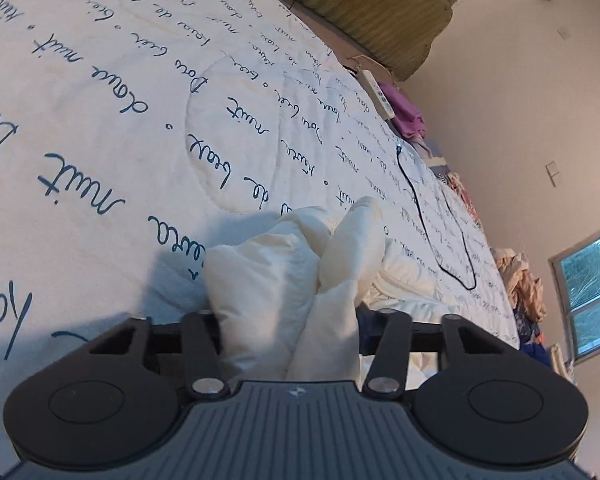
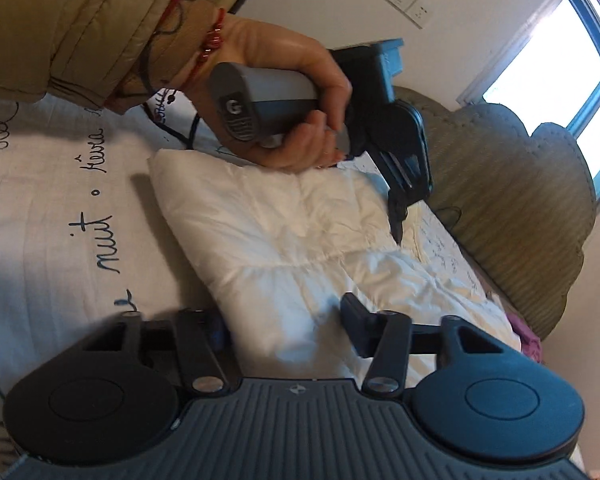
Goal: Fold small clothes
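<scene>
White quilted bedspread [image 1: 100, 128] with dark cursive lettering lying across the bed, black cable [image 1: 428, 236] trailing over it, white remote [image 1: 380, 94] resting near purple cloth [image 1: 406, 114], olive headboard [image 2: 512, 208] standing behind, window [image 2: 572, 60] glowing, wall sockets [image 2: 408, 4] sitting above.

A bed with a white quilt [image 1: 112, 120] printed in dark handwriting carries a cream padded garment [image 2: 284, 232], a black cable [image 1: 432, 236], a white remote [image 1: 380, 94] and purple cloth [image 1: 406, 114] near its edge.

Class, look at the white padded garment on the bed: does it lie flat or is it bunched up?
Bunched at one end: the white garment rises in folds between the left gripper's fingers.
</scene>
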`<state>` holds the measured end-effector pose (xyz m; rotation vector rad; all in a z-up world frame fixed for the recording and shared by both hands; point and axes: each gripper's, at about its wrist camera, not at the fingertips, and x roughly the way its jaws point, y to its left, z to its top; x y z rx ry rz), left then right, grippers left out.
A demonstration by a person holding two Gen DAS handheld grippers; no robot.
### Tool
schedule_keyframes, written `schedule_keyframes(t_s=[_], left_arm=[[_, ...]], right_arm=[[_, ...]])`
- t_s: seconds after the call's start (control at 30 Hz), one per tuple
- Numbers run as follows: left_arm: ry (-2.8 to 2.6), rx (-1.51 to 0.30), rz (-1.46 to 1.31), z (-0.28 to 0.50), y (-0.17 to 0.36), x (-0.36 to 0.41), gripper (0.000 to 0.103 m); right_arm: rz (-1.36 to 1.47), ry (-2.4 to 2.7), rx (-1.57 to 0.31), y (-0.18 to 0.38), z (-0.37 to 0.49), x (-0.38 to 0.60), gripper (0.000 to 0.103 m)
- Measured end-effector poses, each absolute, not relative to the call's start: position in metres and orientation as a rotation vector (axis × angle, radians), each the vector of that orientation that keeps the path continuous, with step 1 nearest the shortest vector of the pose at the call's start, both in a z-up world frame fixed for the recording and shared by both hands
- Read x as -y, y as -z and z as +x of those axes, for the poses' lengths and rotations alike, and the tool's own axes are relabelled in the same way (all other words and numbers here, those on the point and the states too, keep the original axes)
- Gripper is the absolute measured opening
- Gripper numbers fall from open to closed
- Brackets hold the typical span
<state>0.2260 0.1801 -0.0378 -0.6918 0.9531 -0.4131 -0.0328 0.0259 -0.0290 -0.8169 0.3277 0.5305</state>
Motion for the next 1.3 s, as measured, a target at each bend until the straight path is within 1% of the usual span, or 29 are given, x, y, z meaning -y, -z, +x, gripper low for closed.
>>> schedule_keyframes(t_s=[0.03,0.07,0.1,0.13,0.2,0.4,0.7,0.93,1.07,1.13,1.2,1.23,1.27,1.3], left_arm=[[0.411,-0.948,-0.695,0.224,0.036,-0.181,0.032],[0.406,-0.938,-0.694,0.221,0.034,-0.183,0.03],[0.401,-0.928,-0.696,0.217,0.03,-0.185,0.026],[0.395,-0.92,-0.705,0.214,0.027,-0.187,0.023],[0.384,-0.902,-0.73,0.206,0.02,-0.193,0.022],[0.352,-0.815,-0.797,0.173,-0.007,-0.206,0.022],[0.306,-0.674,-0.995,0.121,-0.051,-0.231,0.022],[0.367,-0.611,-1.006,0.118,-0.103,-0.186,0.022],[0.401,-0.594,-1.006,0.12,-0.126,-0.149,0.022],[0.409,-0.577,-0.989,0.12,-0.135,-0.132,0.022],[0.404,-0.557,-0.981,0.118,-0.14,-0.121,0.022],[0.397,-0.551,-0.981,0.117,-0.141,-0.117,0.022],[0.392,-0.547,-0.981,0.114,-0.142,-0.114,0.022],[0.387,-0.546,-0.977,0.113,-0.143,-0.112,0.022]], right_arm=[[-0.832,-0.533,-0.32,0.031,-0.034,-0.03,0.043],[-0.839,-0.534,-0.313,0.031,-0.037,-0.03,0.036],[-0.834,-0.539,-0.309,0.03,-0.04,-0.029,0.03],[-0.818,-0.544,-0.311,0.028,-0.042,-0.027,0.028],[-0.748,-0.573,-0.334,0.017,-0.046,-0.018,0.025],[-0.435,-0.692,-0.409,-0.029,-0.049,0.017,0.024],[-0.086,-0.875,-0.387,-0.076,-0.069,0.059,0.023],[0.255,-0.884,-0.366,-0.091,-0.069,0.134,0.022],[0.448,-0.883,-0.375,-0.084,-0.051,0.178,0.021],[0.523,-0.914,-0.409,-0.077,-0.035,0.192,0.021],[0.549,-0.955,-0.451,-0.073,-0.025,0.206,0.03],[0.546,-0.992,-0.454,-0.073,-0.023,0.218,0.036],[0.543,-1.021,-0.437,-0.074,-0.022,0.231,0.055],[0.551,-1.021,-0.383,-0.076,-0.021,0.247,0.062]])
